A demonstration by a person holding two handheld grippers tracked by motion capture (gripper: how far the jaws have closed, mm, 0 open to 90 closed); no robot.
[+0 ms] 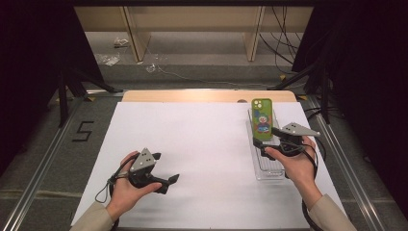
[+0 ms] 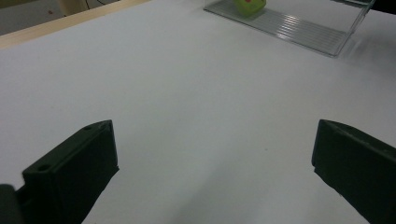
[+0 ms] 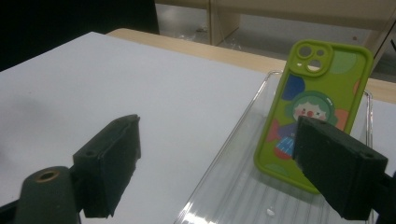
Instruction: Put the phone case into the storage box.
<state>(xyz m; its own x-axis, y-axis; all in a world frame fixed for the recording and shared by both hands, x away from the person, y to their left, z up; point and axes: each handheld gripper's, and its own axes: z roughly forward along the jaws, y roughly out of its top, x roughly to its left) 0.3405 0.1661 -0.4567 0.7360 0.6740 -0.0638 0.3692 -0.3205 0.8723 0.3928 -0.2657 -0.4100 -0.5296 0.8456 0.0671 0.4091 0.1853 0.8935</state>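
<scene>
A green phone case with a cartoon figure stands upright at the far end of a clear ribbed plastic tray on the right of the white table. In the right gripper view the phone case rises from the tray, camera cut-out on top. My right gripper hovers over the tray just short of the case, jaws open; the right jaw overlaps the case's lower edge without gripping it. My left gripper rests open at the front left, nothing between its jaws.
The white sheet covers the table, with a wooden strip at its far edge. The tray lies far ahead of the left gripper. Black stand legs flank the table; a "5" mark is on the floor at left.
</scene>
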